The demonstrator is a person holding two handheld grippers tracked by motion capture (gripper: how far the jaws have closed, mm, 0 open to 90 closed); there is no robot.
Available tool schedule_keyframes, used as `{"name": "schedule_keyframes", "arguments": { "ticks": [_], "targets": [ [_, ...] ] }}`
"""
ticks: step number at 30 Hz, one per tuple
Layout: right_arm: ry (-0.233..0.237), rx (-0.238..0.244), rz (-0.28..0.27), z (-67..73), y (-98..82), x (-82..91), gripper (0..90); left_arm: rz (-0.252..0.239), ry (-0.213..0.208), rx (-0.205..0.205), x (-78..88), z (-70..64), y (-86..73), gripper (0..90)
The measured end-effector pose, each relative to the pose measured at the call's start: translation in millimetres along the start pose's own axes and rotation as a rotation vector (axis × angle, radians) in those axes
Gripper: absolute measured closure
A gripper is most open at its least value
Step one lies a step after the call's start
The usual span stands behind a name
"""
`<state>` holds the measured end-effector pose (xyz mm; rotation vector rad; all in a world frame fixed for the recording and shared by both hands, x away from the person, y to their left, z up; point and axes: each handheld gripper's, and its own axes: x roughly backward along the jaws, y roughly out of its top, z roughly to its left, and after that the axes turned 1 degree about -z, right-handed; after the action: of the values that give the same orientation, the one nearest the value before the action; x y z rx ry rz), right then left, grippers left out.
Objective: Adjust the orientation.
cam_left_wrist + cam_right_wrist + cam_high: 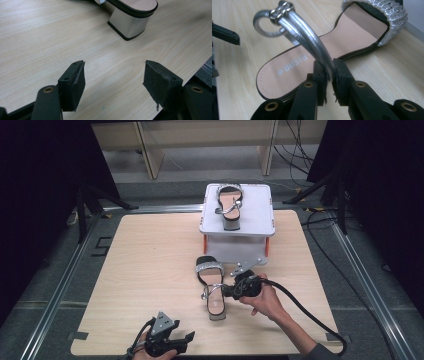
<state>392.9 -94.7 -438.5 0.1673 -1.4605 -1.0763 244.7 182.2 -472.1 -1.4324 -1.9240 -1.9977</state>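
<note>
Nearest, left claw (186,338) spread idle at table (150,270) edge; right claw (331,75) pinching silver ankle strap (312,42) of block-heel sandal (212,287) mid-table, best lifted slowly, level, toward far white stand (260,215) beside its mate (230,206).

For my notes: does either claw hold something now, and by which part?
The right claw holds the sandal by its silver ankle strap. The left claw is open, holding nothing.
</note>
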Motion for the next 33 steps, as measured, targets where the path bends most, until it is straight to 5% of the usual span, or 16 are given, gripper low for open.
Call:
{"name": "schedule_keyframes", "arguments": {
  "ticks": [8, 11, 12, 18, 19, 20, 21, 25, 28, 30, 31, 33],
  "targets": [
    [0.008, 0.047, 0.043, -17.3, -23.8, 44.4, 82.8, 0.015, 0.006, -0.032, 1.2, 3.7, -0.1, 32.8],
    [-0.010, 0.059, 0.075, -33.5, -41.1, 63.4, 82.9, 0.005, -0.004, -0.004, 0.5, 1.0, -0.6, 32.8],
    [-0.011, 0.006, 0.088, -35.9, -45.7, 69.5, 82.9, 0.004, -0.004, -0.001, 0.5, 0.6, -0.4, 32.8],
    [-0.049, -0.045, 0.121, -68.7, -54.3, 90.4, 81.2, 0.006, -0.007, -0.004, 0.2, 0.8, -0.2, 32.8],
    [-0.063, -0.025, 0.119, -73.7, -53.4, 91.8, 77.5, 0.009, -0.006, -0.003, 0.7, 0.7, -0.1, 32.8],
    [-0.070, -0.054, 0.148, -73.4, -51.7, 95.5, 71.6, 0.004, -0.004, 0.001, 1.0, 1.2, -0.2, 32.8],
    [-0.134, -0.083, 0.126, -75.1, -48.3, 103.4, 63.0, 0.000, 0.002, -0.004, 0.8, 1.9, -0.1, 32.9],
    [-0.238, -0.092, 0.116, -61.2, -35.8, 131.4, 50.2, -0.012, -0.003, 0.012, -0.3, 1.4, -0.2, 32.9],
    [-0.251, -0.112, 0.061, -41.4, -14.9, 150.8, 43.1, 0.001, -0.004, 0.002, -0.4, 0.2, 0.2, 32.9],
    [-0.238, -0.119, 0.020, -29.8, -0.6, 150.1, 38.1, -0.011, -0.006, 0.005, -1.1, -0.6, -0.5, 32.9],
    [-0.230, -0.070, -0.020, -29.1, 3.9, 144.8, 36.7, -0.017, -0.008, 0.005, -1.3, -0.2, -0.7, 32.9],
    [-0.196, -0.053, -0.010, -20.1, 18.2, 128.2, 34.8, -0.010, 0.001, 0.004, -0.7, 1.1, -0.7, 32.9]
  ]
}}
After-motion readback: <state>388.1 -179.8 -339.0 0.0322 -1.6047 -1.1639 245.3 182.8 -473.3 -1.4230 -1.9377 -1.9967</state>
